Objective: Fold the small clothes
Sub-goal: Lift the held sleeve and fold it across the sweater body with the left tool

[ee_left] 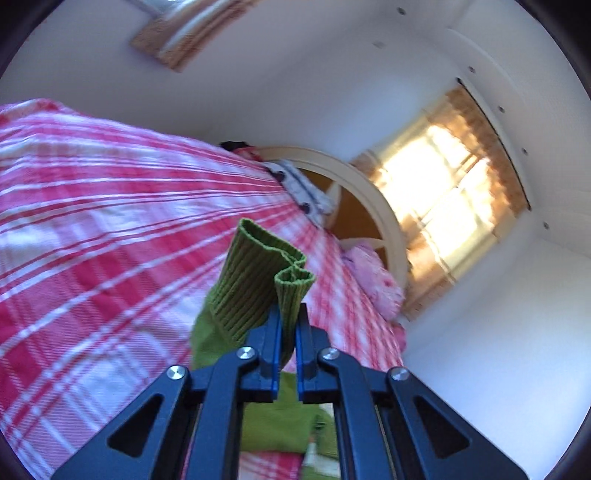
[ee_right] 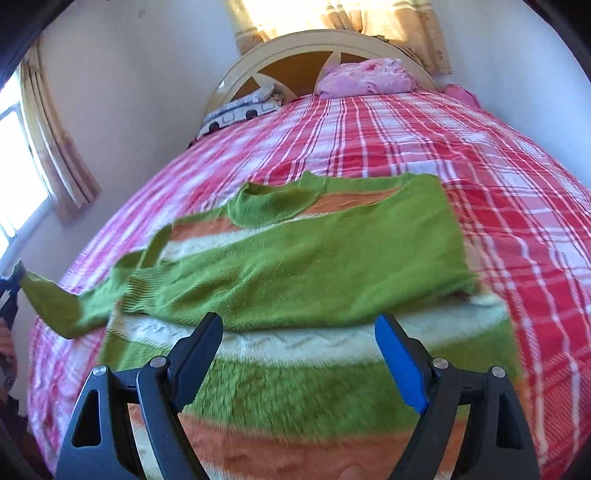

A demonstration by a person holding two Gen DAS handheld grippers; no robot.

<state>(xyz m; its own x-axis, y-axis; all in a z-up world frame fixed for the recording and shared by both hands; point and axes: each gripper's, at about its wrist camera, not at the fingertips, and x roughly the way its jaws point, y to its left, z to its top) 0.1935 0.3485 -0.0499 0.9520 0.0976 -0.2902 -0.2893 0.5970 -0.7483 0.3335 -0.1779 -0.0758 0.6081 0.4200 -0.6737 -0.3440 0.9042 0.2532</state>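
**Left clamped on sweater cuff, right spread wide above the sweater body**

Left gripper [ee_left: 287, 314]: black arms, blue-faced fingers pinched nearly together on the ribbed cuff [ee_left: 258, 273] of a green knit sweater [ee_right: 314, 266]. The cuff stands up past the fingertips, its edge curled into a wavy fold; the rib lines run lengthwise.

Right gripper [ee_right: 299, 325]: jaws far apart, nothing between them, hovering over the sweater's lower part. One finger [ee_right: 399, 365] shows a blue pad.

The sweater lies on the bed, front half folded over itself. Fuzzy knit with green, white and orange bands and a round ribbed collar. The left sleeve stretches off to the side, lifted clear of the cover in the right wrist view.

Under it is a red, pink and white plaid bedspread [ee_right: 498, 166], a flat weave. Farther back sit a lumpy pink pillow [ee_right: 365, 79] and a patterned blue-white cloth [ee_right: 240, 109] against a cream arched headboard [ee_right: 295, 42] with spokes. Behind that, tan curtains [ee_right: 406, 22] over a bright window.
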